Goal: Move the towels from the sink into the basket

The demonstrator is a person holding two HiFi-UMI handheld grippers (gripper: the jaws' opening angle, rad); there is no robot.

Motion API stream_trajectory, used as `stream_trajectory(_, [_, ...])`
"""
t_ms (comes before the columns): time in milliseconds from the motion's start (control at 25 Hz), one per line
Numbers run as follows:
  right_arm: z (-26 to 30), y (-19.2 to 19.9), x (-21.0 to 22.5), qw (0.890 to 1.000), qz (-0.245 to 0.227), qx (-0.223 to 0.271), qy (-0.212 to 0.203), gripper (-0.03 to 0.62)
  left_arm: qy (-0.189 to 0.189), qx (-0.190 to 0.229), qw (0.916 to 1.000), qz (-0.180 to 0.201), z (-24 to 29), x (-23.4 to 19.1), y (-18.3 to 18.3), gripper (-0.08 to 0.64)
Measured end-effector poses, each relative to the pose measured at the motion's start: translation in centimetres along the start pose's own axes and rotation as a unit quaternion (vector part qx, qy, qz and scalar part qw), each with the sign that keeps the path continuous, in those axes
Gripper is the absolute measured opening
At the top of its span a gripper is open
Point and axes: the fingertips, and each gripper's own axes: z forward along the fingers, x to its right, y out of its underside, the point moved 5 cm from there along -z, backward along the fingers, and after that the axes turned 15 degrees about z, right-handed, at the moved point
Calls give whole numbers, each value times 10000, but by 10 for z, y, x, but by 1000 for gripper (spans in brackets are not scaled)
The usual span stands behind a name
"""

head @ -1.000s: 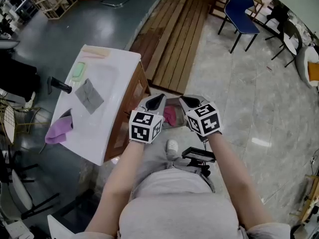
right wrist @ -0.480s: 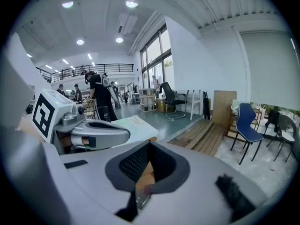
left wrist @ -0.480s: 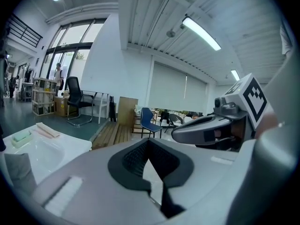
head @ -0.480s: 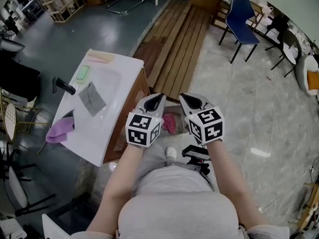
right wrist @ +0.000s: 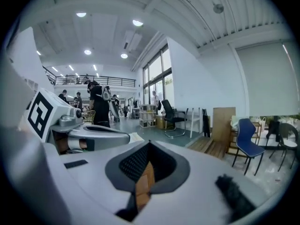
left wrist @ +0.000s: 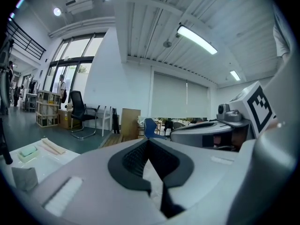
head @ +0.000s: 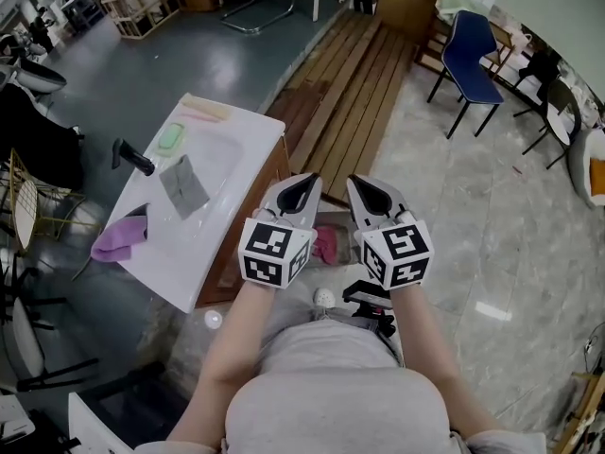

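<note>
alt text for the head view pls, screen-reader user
Seen from above, a person holds the left hand-held gripper and right hand-held gripper side by side in front of them, both shut and empty. To their left, a grey towel lies on a white sink and a purple towel hangs at its left edge. A pink cloth shows below, between the grippers.

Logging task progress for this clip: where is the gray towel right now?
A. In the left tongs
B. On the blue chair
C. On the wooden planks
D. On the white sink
D: the gray towel lies flat on the white sink, well apart from the left tongs, which are shut with nothing in them.
</note>
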Motion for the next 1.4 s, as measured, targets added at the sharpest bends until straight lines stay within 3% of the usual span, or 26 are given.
stream_trajectory(240, [6, -11, -21, 9976, -386, 416, -390, 18, -344, 111, 9993, 131, -10, -10, -10, 5])
stream_trajectory(520, [29, -9, -45, 9951, -444, 276, -844, 18, -820, 207, 9964, 31, -29, -33, -9, 5])
stream_trajectory(1200, [69, -8, -85, 9899, -463, 101, -1333, 18, -1351, 185, 9905, 149, -67, -72, -9, 5])
stream_trajectory(1400, [81, -8, -99, 9889, -437, 65, -1419, 18, -1434, 73, 9890, 351, -79, -84, -8, 5])
